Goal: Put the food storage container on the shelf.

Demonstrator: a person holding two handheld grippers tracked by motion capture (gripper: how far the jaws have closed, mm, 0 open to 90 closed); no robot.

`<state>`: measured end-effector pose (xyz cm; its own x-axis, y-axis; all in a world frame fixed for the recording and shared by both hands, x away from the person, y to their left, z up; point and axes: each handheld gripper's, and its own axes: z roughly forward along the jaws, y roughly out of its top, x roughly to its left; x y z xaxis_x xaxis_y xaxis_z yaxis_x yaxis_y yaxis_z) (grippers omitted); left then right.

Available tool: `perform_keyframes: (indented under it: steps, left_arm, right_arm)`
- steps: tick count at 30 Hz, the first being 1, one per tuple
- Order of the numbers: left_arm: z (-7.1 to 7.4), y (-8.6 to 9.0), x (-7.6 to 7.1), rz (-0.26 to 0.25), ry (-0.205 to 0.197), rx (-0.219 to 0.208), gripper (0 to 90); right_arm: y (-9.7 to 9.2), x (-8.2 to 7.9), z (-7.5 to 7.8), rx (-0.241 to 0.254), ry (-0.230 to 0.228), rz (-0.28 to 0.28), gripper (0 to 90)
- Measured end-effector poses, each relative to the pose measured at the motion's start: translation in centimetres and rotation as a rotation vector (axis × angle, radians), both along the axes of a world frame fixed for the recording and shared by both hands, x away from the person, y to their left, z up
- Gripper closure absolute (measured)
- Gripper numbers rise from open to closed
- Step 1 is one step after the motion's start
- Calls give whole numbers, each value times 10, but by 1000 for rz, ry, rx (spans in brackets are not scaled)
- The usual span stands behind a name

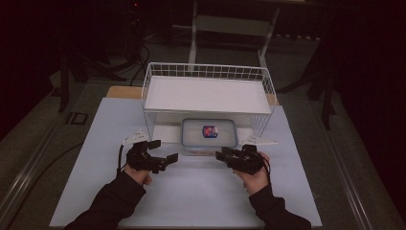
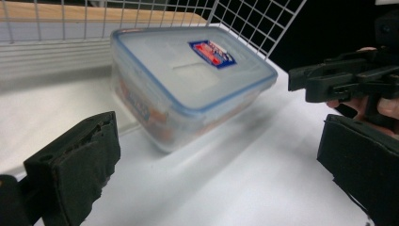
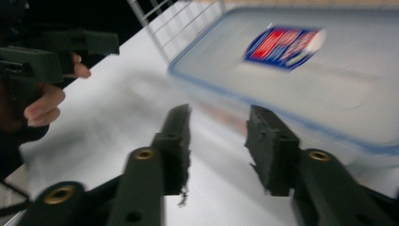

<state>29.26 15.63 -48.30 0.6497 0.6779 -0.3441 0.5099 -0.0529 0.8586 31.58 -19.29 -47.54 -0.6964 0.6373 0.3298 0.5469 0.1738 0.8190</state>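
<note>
Under wire basket (image 1: pixel 208 76): rectangular translucent plastic container (image 1: pixel 209 136), blue-rimmed lid.

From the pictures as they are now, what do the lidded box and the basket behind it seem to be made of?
The lidded box looks like clear plastic, slightly frosted: its inside shows faintly, a blue seal rims the lid, and a label sits on top. The basket looks like white-coated metal wire, judging from its thin grid; the coating is a guess.
</note>
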Motion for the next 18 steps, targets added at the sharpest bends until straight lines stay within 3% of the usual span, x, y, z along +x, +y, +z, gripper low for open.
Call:
perform_keyframes:
  steps: [2,3,6,7,8,15,18]
  left_arm:
    - [0,0,0,0,0,0,0]
    - [-4,1,-11,-5,-7,17,0]
    - [-10,0,-21,-18,-6,32,0]
    - [-10,0,-21,-18,-6,32,0]
    - [-15,0,-26,-13,-16,38,0]
    - [-25,-7,-28,-50,-40,65,0]
    - [-26,-8,-29,-41,-62,91,0]
  right_arm:
    - [2,-1,-1,-3,8,9,607]
    - [2,-1,-1,-3,8,9,627]
    - [8,-4,-9,-23,23,32,762]
    - [8,-4,-9,-23,23,32,762]
    - [12,-3,-13,-32,33,49,885]
    - [23,4,-24,-68,54,50,899]
    - [28,8,-28,-84,60,48,899]
